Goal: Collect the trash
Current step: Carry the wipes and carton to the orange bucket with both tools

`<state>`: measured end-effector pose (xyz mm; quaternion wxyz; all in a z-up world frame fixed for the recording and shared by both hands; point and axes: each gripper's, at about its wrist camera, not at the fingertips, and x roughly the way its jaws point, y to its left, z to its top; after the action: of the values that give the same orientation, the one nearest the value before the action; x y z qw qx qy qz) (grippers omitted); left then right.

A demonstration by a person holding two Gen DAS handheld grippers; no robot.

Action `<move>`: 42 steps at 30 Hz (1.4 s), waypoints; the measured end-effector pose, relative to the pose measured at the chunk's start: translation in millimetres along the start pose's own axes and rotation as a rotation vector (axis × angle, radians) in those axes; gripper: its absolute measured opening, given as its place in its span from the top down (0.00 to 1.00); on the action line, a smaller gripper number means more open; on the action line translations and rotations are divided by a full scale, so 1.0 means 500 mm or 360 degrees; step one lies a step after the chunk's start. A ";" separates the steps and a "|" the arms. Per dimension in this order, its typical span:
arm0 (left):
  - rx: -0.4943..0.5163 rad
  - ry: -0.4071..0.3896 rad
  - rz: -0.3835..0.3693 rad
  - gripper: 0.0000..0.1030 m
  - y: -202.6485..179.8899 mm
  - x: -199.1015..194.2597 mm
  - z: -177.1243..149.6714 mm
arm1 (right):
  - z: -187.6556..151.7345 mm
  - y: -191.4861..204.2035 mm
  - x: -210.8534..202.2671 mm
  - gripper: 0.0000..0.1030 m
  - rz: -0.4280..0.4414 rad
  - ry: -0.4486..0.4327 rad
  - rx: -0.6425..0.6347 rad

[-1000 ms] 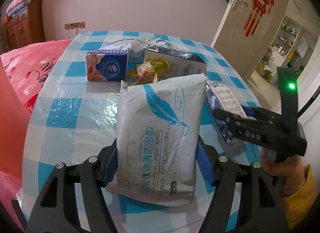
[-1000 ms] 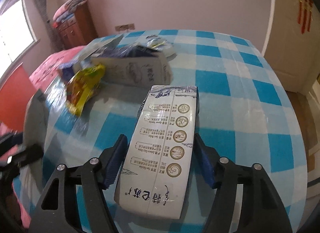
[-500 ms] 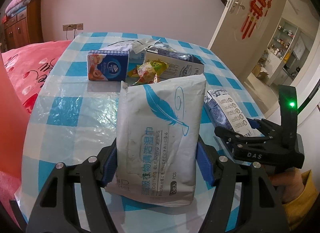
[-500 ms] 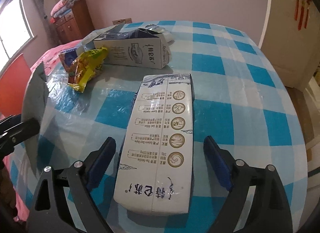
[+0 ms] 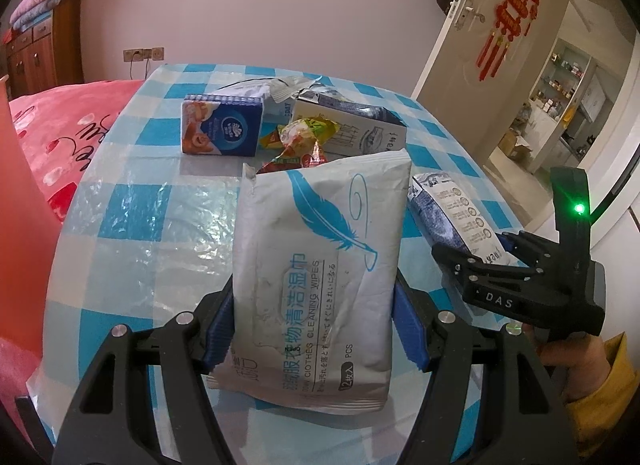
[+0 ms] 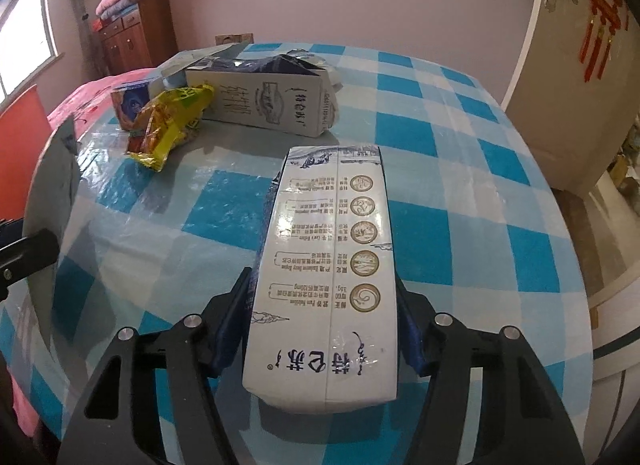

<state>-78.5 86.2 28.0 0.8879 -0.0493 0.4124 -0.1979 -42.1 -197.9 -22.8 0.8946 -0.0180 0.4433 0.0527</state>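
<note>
Across the round table [image 6: 460, 153] with its blue-and-white checked plastic cloth, we have both grippers working near the front edge. Our right gripper [image 6: 324, 329] has just been closing after a brief widening, and its blue pads now pinch the long white printed milk carton [image 6: 332, 265] lying flat near the front right edge, which looks ready to lift. Our left gripper [image 5: 312, 329] clamps the crumpled white wet-wipes pack with a blue feather [image 5: 320, 265], while more trash waits toward the table's far edge.
</note>
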 end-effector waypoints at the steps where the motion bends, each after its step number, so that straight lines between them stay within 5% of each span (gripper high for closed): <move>1: -0.0002 -0.0001 -0.0003 0.34 0.001 -0.001 -0.001 | -0.001 0.002 -0.002 0.38 0.0000 -0.0004 -0.0006; 11: -0.0006 -0.0053 -0.0033 0.34 0.008 -0.024 0.011 | 0.026 0.016 -0.068 0.38 0.0019 -0.0125 -0.0023; 20: -0.0058 -0.0277 -0.0008 0.34 0.047 -0.126 0.061 | 0.104 0.070 -0.126 0.38 0.0191 -0.0215 -0.0049; 26: -0.0128 -0.0500 0.0167 0.34 0.120 -0.241 0.098 | 0.189 0.193 -0.167 0.38 0.0441 -0.0276 -0.0210; 33: -0.0246 -0.0666 0.0531 0.34 0.233 -0.366 0.120 | 0.297 0.396 -0.209 0.38 0.0794 -0.0346 -0.0466; 42: -0.0526 -0.0642 0.0805 0.34 0.402 -0.400 0.103 | 0.383 0.649 -0.207 0.38 0.1050 -0.0367 -0.0725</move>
<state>-93.6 345.0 153.8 0.9523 -0.1265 0.2546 0.1112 11.4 131.4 180.4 0.8467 -0.0664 0.2992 0.4349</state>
